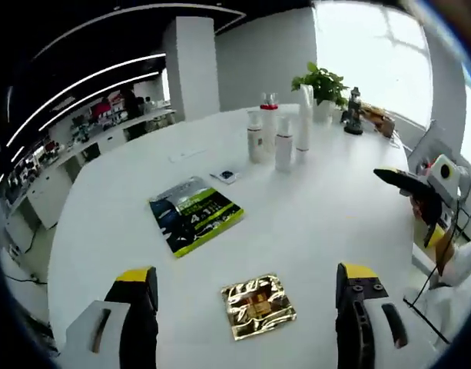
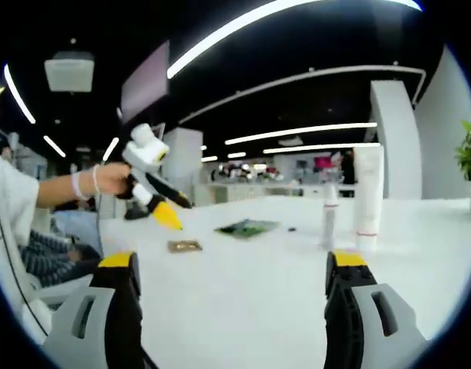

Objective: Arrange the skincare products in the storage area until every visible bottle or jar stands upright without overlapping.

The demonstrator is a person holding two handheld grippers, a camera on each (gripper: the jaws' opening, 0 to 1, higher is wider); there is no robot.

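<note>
Several white skincare bottles point(image 1: 283, 144) stand upright in a loose group at the far side of the white table point(image 1: 327, 223); one has a red cap point(image 1: 269, 104). My left gripper point(image 1: 246, 275) hovers open over the near table edge, well short of them, with nothing between its jaws. My right gripper point(image 1: 408, 181) enters from the right, held in a hand. In the right gripper view, my right gripper point(image 2: 231, 265) is open and empty, low over the table. A tall white tube point(image 2: 368, 196) and a small bottle point(image 2: 328, 215) stand upright ahead on its right. The left gripper point(image 2: 170, 211) is held up at the left.
A green and black packet point(image 1: 195, 214) lies flat mid-table, a gold foil packet point(image 1: 258, 305) between my left jaws, and a small dark item point(image 1: 226, 176) beyond. A potted plant point(image 1: 321, 81) stands behind the bottles. A person point(image 2: 20, 223) sits at the left.
</note>
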